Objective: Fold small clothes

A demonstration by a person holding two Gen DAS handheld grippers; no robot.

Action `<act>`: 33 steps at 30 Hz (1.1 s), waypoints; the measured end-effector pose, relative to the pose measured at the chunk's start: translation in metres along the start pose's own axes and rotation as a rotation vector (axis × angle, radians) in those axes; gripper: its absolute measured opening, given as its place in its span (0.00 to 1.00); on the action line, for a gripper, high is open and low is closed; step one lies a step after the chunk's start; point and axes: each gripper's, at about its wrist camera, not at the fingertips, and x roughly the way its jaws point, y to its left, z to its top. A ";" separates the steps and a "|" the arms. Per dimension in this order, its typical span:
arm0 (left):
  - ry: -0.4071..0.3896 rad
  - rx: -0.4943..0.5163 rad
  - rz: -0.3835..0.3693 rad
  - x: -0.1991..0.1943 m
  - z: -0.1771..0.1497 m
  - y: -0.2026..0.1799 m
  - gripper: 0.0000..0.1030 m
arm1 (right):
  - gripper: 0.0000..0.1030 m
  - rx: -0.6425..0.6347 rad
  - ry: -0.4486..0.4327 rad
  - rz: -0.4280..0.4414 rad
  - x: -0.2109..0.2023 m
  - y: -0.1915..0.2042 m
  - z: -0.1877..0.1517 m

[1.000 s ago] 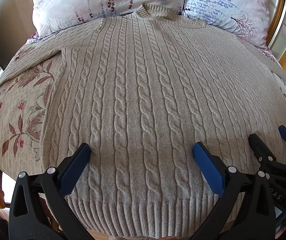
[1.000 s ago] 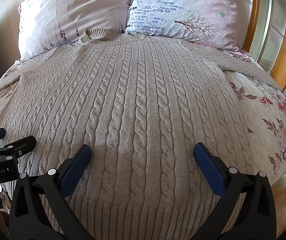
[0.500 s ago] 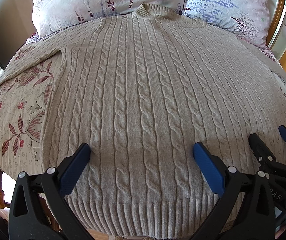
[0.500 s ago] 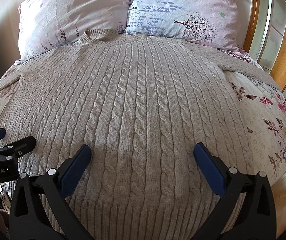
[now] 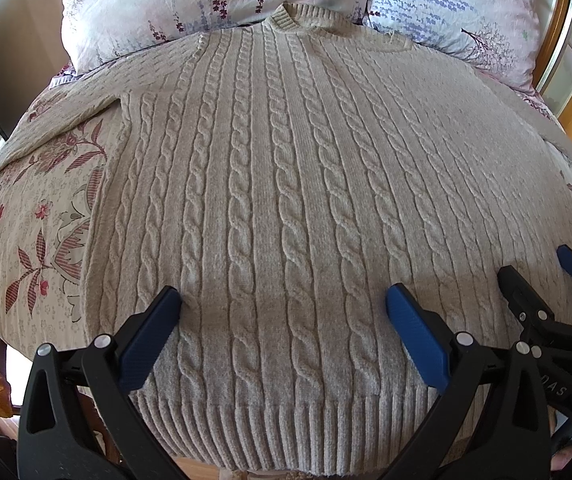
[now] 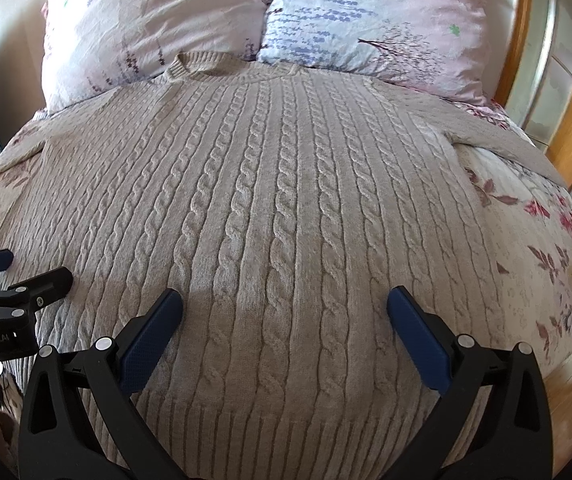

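A beige cable-knit sweater (image 5: 286, 184) lies flat, front up, on the bed, collar toward the pillows, ribbed hem nearest me; it also fills the right wrist view (image 6: 286, 208). Both sleeves are spread out to the sides. My left gripper (image 5: 283, 300) is open and empty, hovering over the lower left part of the sweater near the hem. My right gripper (image 6: 283, 300) is open and empty over the lower right part. The right gripper shows at the left wrist view's right edge (image 5: 542, 276); the left gripper shows at the right wrist view's left edge (image 6: 21, 268).
Floral bedsheet (image 5: 37, 216) shows on the left and on the right (image 6: 534, 240). Two patterned pillows (image 6: 157, 32) (image 6: 374, 24) lie at the head. A wooden headboard frame (image 6: 570, 128) stands at the right. The bed's near edge lies just below the hem.
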 end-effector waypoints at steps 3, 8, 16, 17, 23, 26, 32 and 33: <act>0.012 0.003 0.000 0.001 0.000 0.000 0.98 | 0.99 -0.043 0.007 0.047 0.002 -0.002 0.001; -0.007 0.015 -0.005 0.000 0.004 0.001 0.98 | 0.99 -0.110 -0.003 0.133 0.006 -0.010 0.006; -0.077 0.028 -0.033 -0.007 0.024 0.017 0.98 | 0.99 0.195 -0.128 0.122 -0.002 -0.118 0.062; -0.105 0.025 -0.030 -0.010 0.028 0.021 0.98 | 0.99 0.276 -0.151 0.118 -0.003 -0.145 0.071; -0.290 0.006 -0.053 -0.028 0.052 0.049 0.98 | 0.88 0.633 -0.180 0.070 0.006 -0.266 0.103; -0.302 0.009 -0.031 -0.027 0.069 0.059 0.98 | 0.77 0.763 -0.152 0.031 0.021 -0.307 0.104; -0.285 -0.031 -0.047 -0.019 0.098 0.080 0.98 | 0.63 0.937 -0.098 -0.052 0.047 -0.358 0.101; -0.279 -0.039 -0.052 -0.016 0.102 0.083 0.98 | 0.61 0.958 -0.090 -0.064 0.051 -0.363 0.101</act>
